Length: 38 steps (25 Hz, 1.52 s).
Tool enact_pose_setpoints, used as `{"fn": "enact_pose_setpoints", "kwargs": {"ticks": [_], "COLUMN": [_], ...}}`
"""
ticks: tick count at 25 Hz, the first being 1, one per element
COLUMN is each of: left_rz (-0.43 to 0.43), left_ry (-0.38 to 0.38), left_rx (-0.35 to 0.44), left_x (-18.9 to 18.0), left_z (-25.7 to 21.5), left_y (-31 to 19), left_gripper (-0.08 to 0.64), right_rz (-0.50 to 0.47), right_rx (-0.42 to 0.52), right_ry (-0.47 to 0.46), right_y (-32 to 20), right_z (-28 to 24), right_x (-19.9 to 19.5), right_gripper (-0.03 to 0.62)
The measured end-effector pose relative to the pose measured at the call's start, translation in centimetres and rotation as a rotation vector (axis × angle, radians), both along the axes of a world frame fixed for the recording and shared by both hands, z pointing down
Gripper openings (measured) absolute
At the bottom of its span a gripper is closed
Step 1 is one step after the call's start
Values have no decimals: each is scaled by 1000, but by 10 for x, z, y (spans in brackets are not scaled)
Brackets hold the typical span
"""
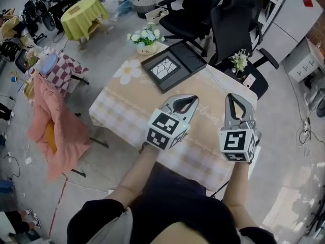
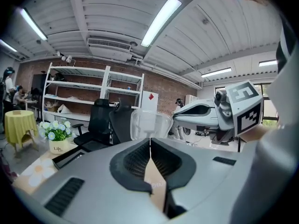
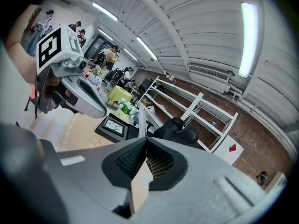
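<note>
Table [image 1: 122, 93], cloth-covered, fills the centre of the head view. Both tools hang over its near half and touch nothing.

Two black chairs [image 1: 231, 19] stand at upper right, tight against the far edge of the table. My read: a wide swing on that side clips a backrest.

Tray [image 1: 172, 65], black with a white cracked-line panel, lies upper centre near the table's far edge. It is beyond the left gripper's tips and well apart from them. Risks as I see them:
- The tray is flat and low, so closed jaws coming down on it just shove it toward the edge.
- The cloth can slide or bunch under a push and drag the tray with it.

Left gripper [image 1: 194, 99] is at centre and right gripper [image 1: 230, 96] at centre right, side by side and near each other. A knock between the marker cubes looks possible if either one swings inward.

Pot [image 1: 146, 40] of white flowers is upper centre-left, just beside the tray's far corner. It is top-heavy, and a nudged tray could tip it. A small vase [image 1: 238, 62] sits at the right edge of the table, apart from both tools.

Tongs: left jaws are pressed together with the pads meeting, and nothing is between them. Right jaws are the same, closed on nothing.
</note>
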State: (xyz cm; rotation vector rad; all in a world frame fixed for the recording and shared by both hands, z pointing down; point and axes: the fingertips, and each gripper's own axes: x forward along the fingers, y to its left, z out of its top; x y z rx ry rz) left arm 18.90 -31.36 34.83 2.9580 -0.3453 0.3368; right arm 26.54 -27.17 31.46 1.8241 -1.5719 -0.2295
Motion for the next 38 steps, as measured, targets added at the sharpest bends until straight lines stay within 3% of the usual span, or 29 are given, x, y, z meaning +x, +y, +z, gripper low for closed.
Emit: {"fn": "enact_pose_setpoints", "kwargs": {"ticks": [7, 17, 25, 38], "left_rz": [-35, -99, -139, -129], "left_ry": [42, 120, 142, 122], "left_rx": [19, 14, 17, 3], "left_x": [1, -2, -12, -10], "left_z": [-8, -23, -24, -15], "left_y": [0, -9, -15, -15], "left_gripper": [12, 12, 12, 12], "right_rz": [79, 160, 164, 175], "right_rx": [202, 453, 516, 484], "right_ry": [-238, -399, -477, -514], "right_y": [2, -6, 4, 5], "right_z": [-20, -47, -33, -20], "right_x": [5, 6, 3, 7], "right_gripper": [6, 6, 5, 5]}}
